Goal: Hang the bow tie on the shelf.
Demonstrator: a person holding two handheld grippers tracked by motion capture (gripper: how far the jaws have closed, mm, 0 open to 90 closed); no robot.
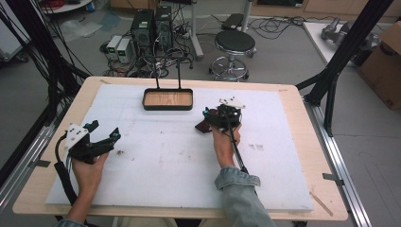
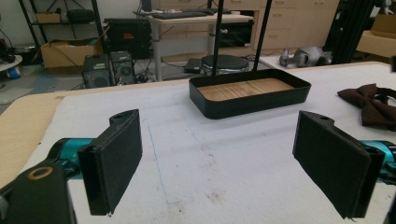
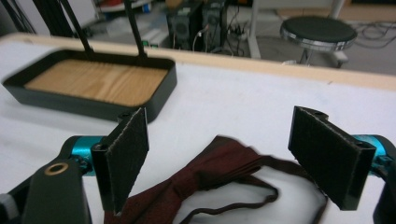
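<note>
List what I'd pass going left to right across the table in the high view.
Left claw → black tray with wooden bottom → dark red bow tie → right claw, open just over the bow tie.

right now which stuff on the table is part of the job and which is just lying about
In the job:
- dark red bow tie, between the open jaws of the right tool
- black tray with wooden floor

Lying about:
- round stool
- computer towers
- cardboard box
- left tool, open, idle
</note>
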